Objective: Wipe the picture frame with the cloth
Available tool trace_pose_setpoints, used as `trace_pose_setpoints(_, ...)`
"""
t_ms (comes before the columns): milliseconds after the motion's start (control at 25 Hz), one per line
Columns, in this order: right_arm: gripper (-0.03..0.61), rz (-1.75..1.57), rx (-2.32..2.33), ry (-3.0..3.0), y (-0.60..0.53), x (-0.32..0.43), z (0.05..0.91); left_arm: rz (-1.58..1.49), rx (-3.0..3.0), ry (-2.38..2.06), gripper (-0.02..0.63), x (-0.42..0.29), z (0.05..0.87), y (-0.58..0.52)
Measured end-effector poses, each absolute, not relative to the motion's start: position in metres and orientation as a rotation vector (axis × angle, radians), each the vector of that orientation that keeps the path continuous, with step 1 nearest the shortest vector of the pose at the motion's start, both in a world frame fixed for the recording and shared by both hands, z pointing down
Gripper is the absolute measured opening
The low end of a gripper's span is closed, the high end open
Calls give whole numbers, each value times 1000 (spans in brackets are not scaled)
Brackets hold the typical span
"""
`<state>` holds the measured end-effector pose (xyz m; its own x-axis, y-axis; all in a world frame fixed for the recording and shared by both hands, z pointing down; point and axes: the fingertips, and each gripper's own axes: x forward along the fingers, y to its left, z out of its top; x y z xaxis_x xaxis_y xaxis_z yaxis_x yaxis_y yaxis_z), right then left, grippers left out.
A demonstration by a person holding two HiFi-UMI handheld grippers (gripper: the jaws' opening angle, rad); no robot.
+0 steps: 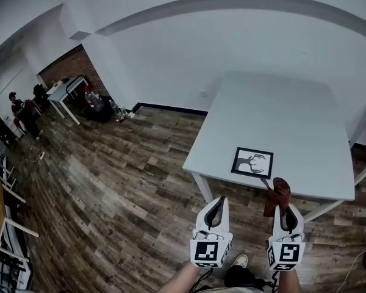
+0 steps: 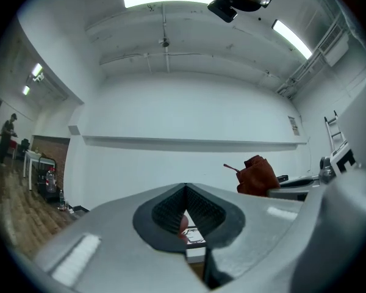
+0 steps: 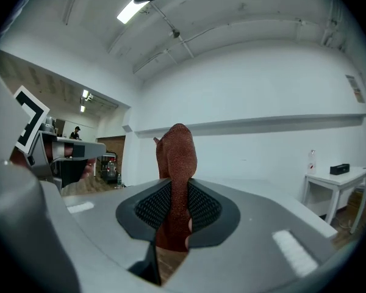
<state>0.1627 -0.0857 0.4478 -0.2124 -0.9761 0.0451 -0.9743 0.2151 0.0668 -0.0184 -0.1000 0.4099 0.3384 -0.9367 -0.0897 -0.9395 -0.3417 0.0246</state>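
A black-framed picture (image 1: 253, 162) lies flat near the front edge of a white table (image 1: 293, 121). My right gripper (image 1: 284, 215) is shut on a rust-brown cloth (image 1: 277, 195), which sticks up from its jaws just short of the table edge. In the right gripper view the cloth (image 3: 175, 182) stands pinched between the dark pads. My left gripper (image 1: 216, 211) is shut with nothing in it, held over the floor left of the table leg. Through its jaws in the left gripper view a sliver of the picture frame (image 2: 194, 235) shows, with the cloth (image 2: 256, 174) to the right.
Dark wood-plank floor (image 1: 110, 188) spreads to the left. At far left are a white desk (image 1: 64, 93), chairs and a person (image 1: 24, 112). A small white side table (image 3: 335, 191) stands at right in the right gripper view. My shoe (image 1: 240, 261) shows below.
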Motion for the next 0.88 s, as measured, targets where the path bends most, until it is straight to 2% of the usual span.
trace_pose_setpoints(280,97,51,1914,-2391,-163,181,459,95,-2516,1818,0,-2,415,-174)
trace_pose_setpoints(880,97,159,1978,-2265,-263,140,480,71,-2666,1672,0,-18,443,-293)
